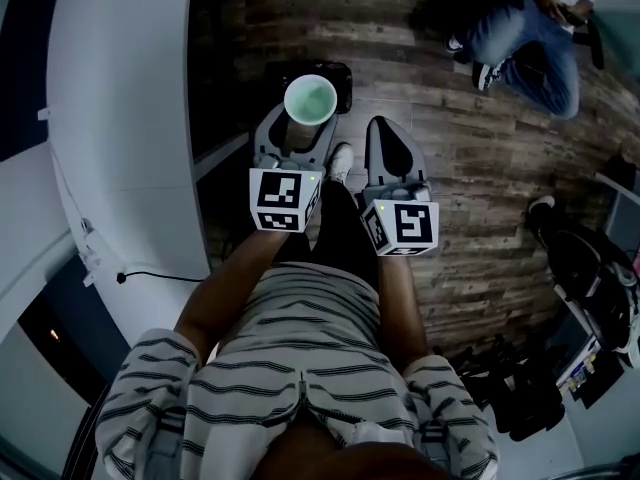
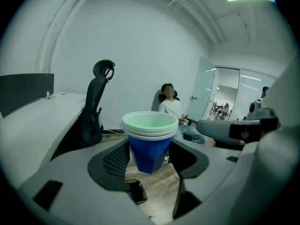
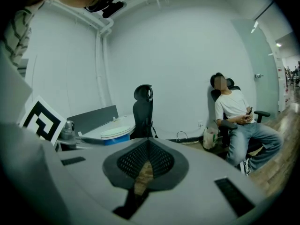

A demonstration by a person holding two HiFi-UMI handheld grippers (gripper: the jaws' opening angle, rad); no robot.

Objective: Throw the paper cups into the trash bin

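Striped-shirt shoulders and two bare forearms fill the bottom of the head view, each forearm ending at a black-and-white marker cube, one on the left (image 1: 285,200) and one on the right (image 1: 405,226).

Just past the cubes, the left gripper (image 1: 306,120) pinches a nested stack of blue paper cups with pale green insides (image 1: 311,99). In the left gripper view its dark meshed pads (image 2: 116,161) press on opposite sides of the blue wall. The stack stands upright, mouth up, and is carried clear of the floor.

The right gripper (image 1: 388,134) sits just beside it at about the same reach. Its jaws are pressed together tip to tip with nothing between them, so it has no part in the carry.

Directly under and slightly beyond the cups, a black trash bin (image 1: 340,75) stands on the dark wood-plank floor (image 1: 450,138). From above, the cup mouth overlaps the bin's opening, so the stack's long axis seems to point almost straight down into it. I judge that the left gripper needs only to spread its jaws over the opening, perhaps after a small push forward.

A white curved tabletop (image 1: 120,118) runs along the left. Well beyond the bin, a seated person in jeans (image 1: 530,53) sits clear of the drop.
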